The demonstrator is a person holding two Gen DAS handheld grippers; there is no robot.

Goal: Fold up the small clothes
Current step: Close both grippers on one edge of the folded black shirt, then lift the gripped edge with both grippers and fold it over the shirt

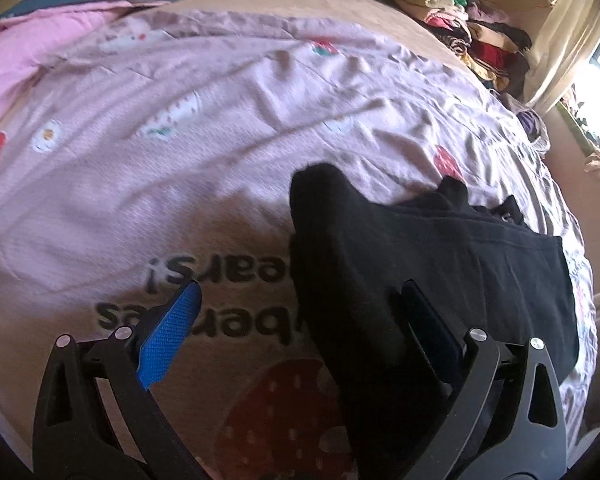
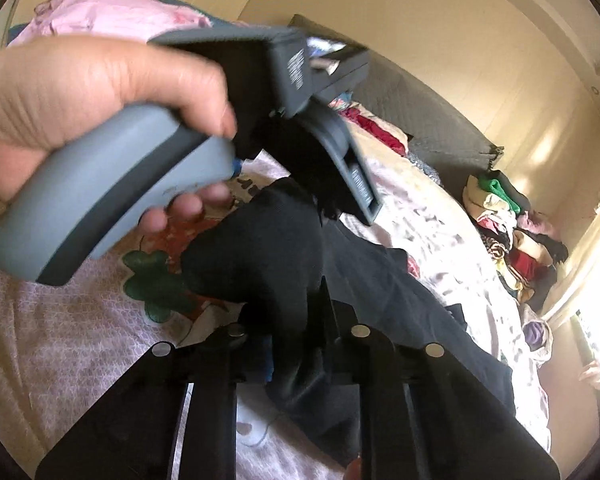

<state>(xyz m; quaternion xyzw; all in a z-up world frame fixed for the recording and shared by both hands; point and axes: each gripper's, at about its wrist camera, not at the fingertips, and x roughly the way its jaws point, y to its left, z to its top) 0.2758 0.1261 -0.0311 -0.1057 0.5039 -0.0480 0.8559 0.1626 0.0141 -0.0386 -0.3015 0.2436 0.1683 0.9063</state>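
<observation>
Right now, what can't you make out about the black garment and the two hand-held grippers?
- Right wrist view: right hand-held gripper pads buried in the black garment.
- Left wrist view: left hand-held gripper stands open; its right pad sits dark against the garment, contact unclear.
- Both views: garment type unclear, bunched; bedspread print partly covered.

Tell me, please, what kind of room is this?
Most likely a bedroom: a wide bed with a pink sheet, a padded headboard behind it, and a stack of clothes by the wall.
</observation>
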